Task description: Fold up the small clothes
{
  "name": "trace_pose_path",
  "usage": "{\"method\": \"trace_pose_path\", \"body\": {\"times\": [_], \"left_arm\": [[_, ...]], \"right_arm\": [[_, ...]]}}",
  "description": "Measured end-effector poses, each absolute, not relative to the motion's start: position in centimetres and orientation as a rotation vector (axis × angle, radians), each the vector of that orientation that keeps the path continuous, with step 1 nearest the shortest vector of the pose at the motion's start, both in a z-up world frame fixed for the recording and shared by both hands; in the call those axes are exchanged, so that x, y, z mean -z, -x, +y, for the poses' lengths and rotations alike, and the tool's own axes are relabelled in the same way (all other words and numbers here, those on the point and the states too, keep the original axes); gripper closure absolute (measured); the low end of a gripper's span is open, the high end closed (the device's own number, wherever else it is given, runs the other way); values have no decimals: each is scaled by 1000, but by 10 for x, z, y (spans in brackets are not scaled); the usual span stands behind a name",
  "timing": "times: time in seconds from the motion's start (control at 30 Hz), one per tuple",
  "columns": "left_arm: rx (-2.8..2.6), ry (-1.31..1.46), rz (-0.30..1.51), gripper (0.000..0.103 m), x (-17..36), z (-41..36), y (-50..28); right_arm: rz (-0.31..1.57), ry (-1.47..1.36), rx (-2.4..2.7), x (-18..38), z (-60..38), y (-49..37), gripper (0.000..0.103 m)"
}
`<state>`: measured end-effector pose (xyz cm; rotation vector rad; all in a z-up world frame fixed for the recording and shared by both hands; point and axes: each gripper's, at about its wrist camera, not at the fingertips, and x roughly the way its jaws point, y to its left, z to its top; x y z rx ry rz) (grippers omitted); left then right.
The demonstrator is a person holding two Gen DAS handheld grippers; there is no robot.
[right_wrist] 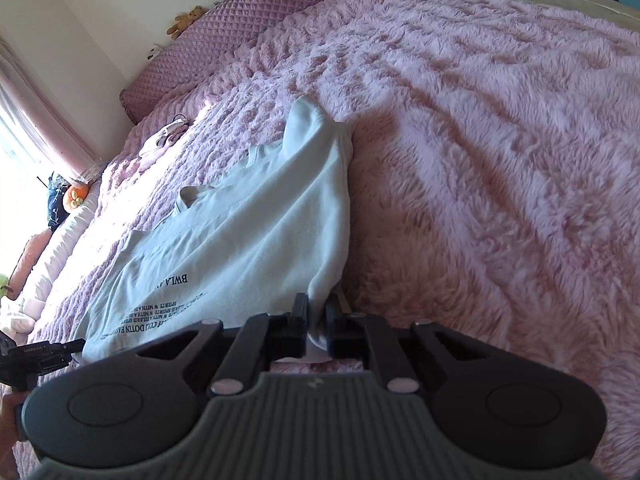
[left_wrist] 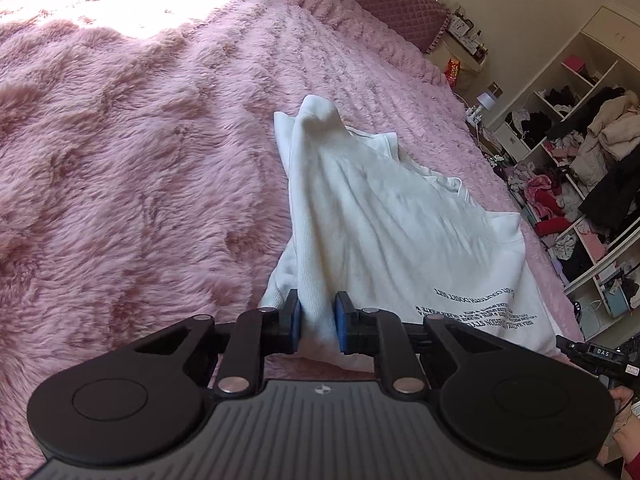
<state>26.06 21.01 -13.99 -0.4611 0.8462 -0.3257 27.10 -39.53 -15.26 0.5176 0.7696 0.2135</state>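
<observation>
White T-shirt (left_wrist: pixel 384 220) looks soft, light, floppy on the pink bed (left_wrist: pixel 140 140); hem corners suit gripping. Left hand-held gripper (left_wrist: pixel 318 322) pinches one corner; right hand-held gripper (right_wrist: pixel 318 330) pinches the other.

Daylight scene. Left wrist view: overexposed sun patch on the fluffy pink bed blanket (left_wrist: pixel 120 8), top left. Right wrist view: blown-out window (right_wrist: pixel 16 128) at left edge. Strong fisheye bending, dark vignetted corners. Near gripper bodies slightly soft.

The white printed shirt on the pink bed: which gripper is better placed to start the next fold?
Neither clearly. The left gripper and the right gripper each pinch a near corner of the white shirt. Lifting both corners together looks like the most sensible move.
</observation>
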Motion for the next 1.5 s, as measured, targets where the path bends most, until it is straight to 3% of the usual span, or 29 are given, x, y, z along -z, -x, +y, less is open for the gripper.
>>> {"method": "trace_pose_path", "body": {"times": [0.2,0.3,0.43,0.57,0.6,0.67,0.7,0.83,0.9,1.03,1.1,1.17,1.5], "left_arm": [[240,398,739,97,114,204,-240],[196,390,777,98,113,203,-235],[151,418,898,99,148,210,-241],[177,486,892,99,155,222,-242],[193,482,881,96,152,225,-241],[201,473,866,91,142,231,-237],[202,471,852,91,138,235,-236],[222,444,778,89,118,243,-242],[227,428,757,76,112,239,-256],[230,326,714,71,103,209,-296],[226,268,697,57,102,194,-319],[214,219,674,52,103,180,-340],[168,49,716,48,129,140,-400]], "right_arm": [[698,-505,-224,125,-399,-261,101],[683,-489,-225,116,-404,-252,102],[778,-481,-181,148,-409,-251,102],[817,-551,-155,179,-414,-251,99],[810,-553,-152,178,-414,-250,95],[803,-540,-154,171,-416,-248,78],[795,-523,-154,167,-416,-248,76],[720,-430,-165,143,-413,-257,75],[686,-407,-173,132,-408,-273,71],[639,-318,-162,117,-392,-323,62],[621,-273,-149,112,-384,-349,54],[618,-236,-127,109,-378,-376,51],[658,-135,-115,129,-363,-448,45]]}}
